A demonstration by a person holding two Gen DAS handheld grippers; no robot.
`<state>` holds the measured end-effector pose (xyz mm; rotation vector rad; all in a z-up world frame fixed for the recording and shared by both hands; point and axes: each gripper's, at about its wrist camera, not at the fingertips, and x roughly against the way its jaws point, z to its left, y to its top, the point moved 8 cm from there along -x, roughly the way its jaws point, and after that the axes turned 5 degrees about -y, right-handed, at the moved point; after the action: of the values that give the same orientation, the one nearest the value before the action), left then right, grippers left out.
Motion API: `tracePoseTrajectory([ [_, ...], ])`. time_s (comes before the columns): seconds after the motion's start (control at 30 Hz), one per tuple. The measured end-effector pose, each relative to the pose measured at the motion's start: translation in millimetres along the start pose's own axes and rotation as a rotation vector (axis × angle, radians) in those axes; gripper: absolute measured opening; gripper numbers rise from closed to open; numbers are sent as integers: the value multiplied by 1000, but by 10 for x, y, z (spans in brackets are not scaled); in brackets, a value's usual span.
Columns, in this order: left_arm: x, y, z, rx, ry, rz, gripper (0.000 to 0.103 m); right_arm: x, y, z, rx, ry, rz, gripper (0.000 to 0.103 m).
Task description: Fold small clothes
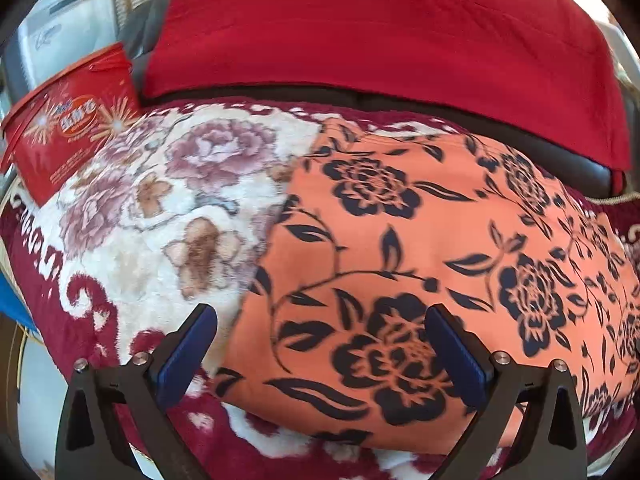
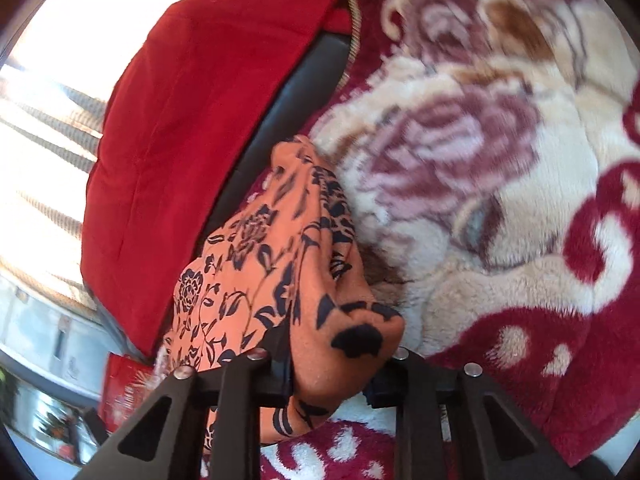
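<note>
Orange cloth [image 1: 400, 240] with black flower print lies spread on the floral blanket [image 1: 152, 200], toward its far edge, just below the red cushion [image 1: 360, 32]. Left tongs [image 1: 320, 344] released, jaws wide, hovering over the cloth's near left corner, nothing gripped. Right tongs [image 2: 332, 376] clenched on a bunched corner of the cloth [image 2: 280, 280], lifted off the blanket [image 2: 480, 160].

Progress, my reading: early. One corner raised, no finished fold visible; most folding left.

Writing: red tub [image 1: 68, 136] at the blanket's far left corner carries a label, too blurred to read.
</note>
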<state>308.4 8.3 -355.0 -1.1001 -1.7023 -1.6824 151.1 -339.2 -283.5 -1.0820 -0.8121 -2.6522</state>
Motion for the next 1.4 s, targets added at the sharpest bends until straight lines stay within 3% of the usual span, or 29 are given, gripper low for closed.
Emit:
tracePoseTrajectory([
  [0.17, 23, 57, 244, 69, 7, -4, 103, 159, -25, 361, 102, 19, -63, 23],
  [0.33, 75, 89, 468, 97, 36, -16, 103, 257, -135, 949, 208, 78, -63, 22],
  [0.5, 177, 121, 724, 141, 44, -43, 103, 153, -452, 1660, 289, 182, 6, 22],
  [0.63, 235, 125, 925, 199, 19, -55, 103, -193, -879, 2092, 329, 222, 104, 22],
  [0.77, 292, 136, 993, 235, -56, -77, 103, -710, -1313, 2143, 326, 187, 254, 27],
  [0.87, 271, 128, 832, 223, -203, -50, 103, -799, -1370, 2106, 319, 217, 240, 32],
  [0.9, 274, 126, 746, 215, -263, -42, 103, -754, -1379, 2104, 316, 244, 245, 42],
  [0.93, 282, 120, 649, 202, -322, -35, 103, -722, -1367, 2124, 305, 290, 271, 62],
  [1.0, 300, 102, 419, 161, -425, -16, 103, -619, -1327, 2208, 266, 405, 319, 72],
  [1.07, 339, 66, 156, 105, -504, -4, 103, -464, -1207, 2231, 235, 487, 314, 72],
  [1.17, 404, -9, -214, 10, -579, 9, 103, -274, -977, 2166, 238, 528, 239, 72],
  [1.27, 374, -155, -562, -62, -647, 70, 103, -219, -711, 1975, 257, 461, 144, 66],
  [1.33, 275, -260, -761, -109, -632, 118, 103, -259, -577, 1811, 264, 390, 114, 58],
  [1.4, 226, -300, -873, -127, -630, 134, 103, -354, -484, 1630, 243, 347, 100, 57],
])
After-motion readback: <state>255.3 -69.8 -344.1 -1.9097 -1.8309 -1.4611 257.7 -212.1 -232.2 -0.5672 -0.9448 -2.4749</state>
